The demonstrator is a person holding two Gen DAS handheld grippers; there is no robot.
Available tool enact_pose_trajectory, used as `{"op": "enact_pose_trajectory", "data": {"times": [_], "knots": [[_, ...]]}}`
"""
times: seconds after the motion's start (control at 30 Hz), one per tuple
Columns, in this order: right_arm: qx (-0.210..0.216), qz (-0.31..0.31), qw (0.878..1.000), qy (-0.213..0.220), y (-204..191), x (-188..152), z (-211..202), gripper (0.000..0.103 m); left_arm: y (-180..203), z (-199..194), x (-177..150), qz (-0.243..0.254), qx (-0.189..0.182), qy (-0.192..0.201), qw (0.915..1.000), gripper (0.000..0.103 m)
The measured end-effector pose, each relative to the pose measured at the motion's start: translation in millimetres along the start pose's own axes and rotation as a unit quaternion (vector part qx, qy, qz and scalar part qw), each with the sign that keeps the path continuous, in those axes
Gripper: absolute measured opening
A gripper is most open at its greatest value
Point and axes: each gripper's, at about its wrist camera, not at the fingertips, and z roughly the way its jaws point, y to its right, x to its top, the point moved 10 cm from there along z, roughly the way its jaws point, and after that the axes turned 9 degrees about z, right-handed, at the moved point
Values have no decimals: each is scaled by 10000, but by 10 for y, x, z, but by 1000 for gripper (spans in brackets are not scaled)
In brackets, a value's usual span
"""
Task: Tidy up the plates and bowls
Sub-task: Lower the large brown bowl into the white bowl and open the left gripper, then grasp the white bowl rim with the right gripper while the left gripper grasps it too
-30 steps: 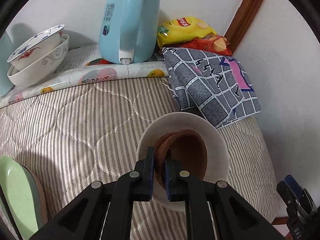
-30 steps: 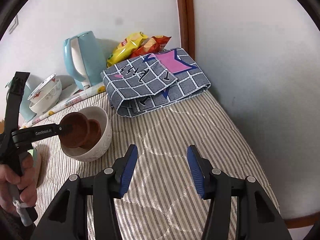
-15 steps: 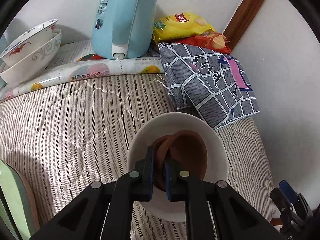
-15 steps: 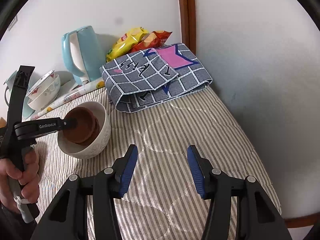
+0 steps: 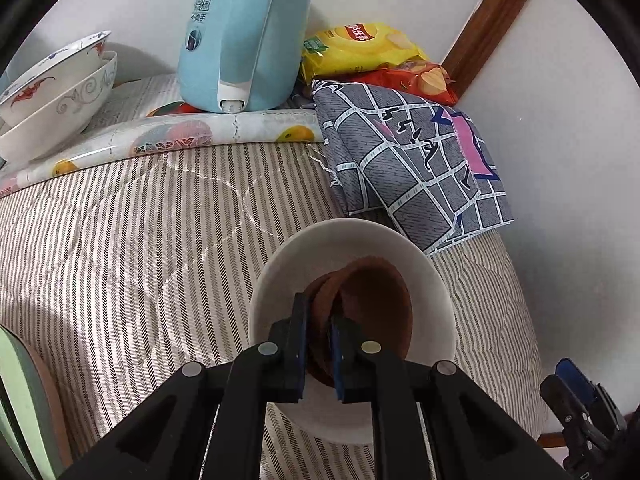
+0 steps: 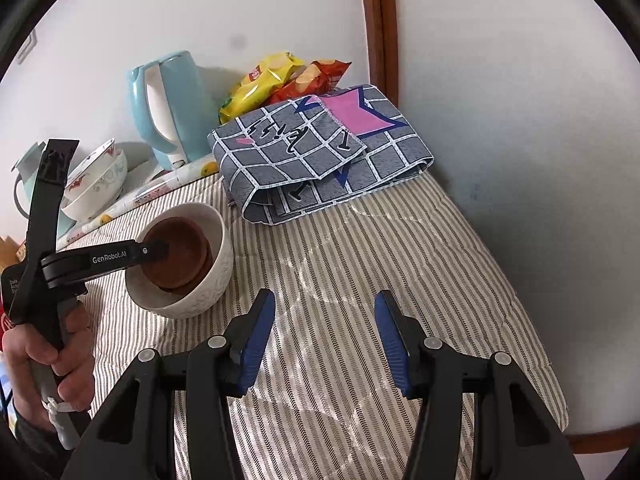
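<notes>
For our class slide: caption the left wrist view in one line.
Left hand-held gripper pinches brown dishes inside a white bowl.

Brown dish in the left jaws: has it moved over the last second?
Yes. In the right wrist view the brown dish has dropped down and rightward, deeper into the white bowl, which has stayed put beside the folded cloth.

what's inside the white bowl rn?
Inside the white bowl: two brown dishes nested and tilted, with the left gripper shut on their near rims. The bowl's floor beneath them is covered, so anything under them can't be seen.
</notes>
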Motion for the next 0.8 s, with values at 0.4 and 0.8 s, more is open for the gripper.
{"op": "enact_pose_trajectory", "data": {"times": [0.4, 0.8], "knots": [[72, -93, 9999, 70, -155, 2, -92, 55, 11, -78, -28, 257, 173, -52, 9995, 13], [140, -217, 9997, -15, -319, 49, 0, 55, -18, -422, 34, 378, 305, 245, 9985, 27]]}}
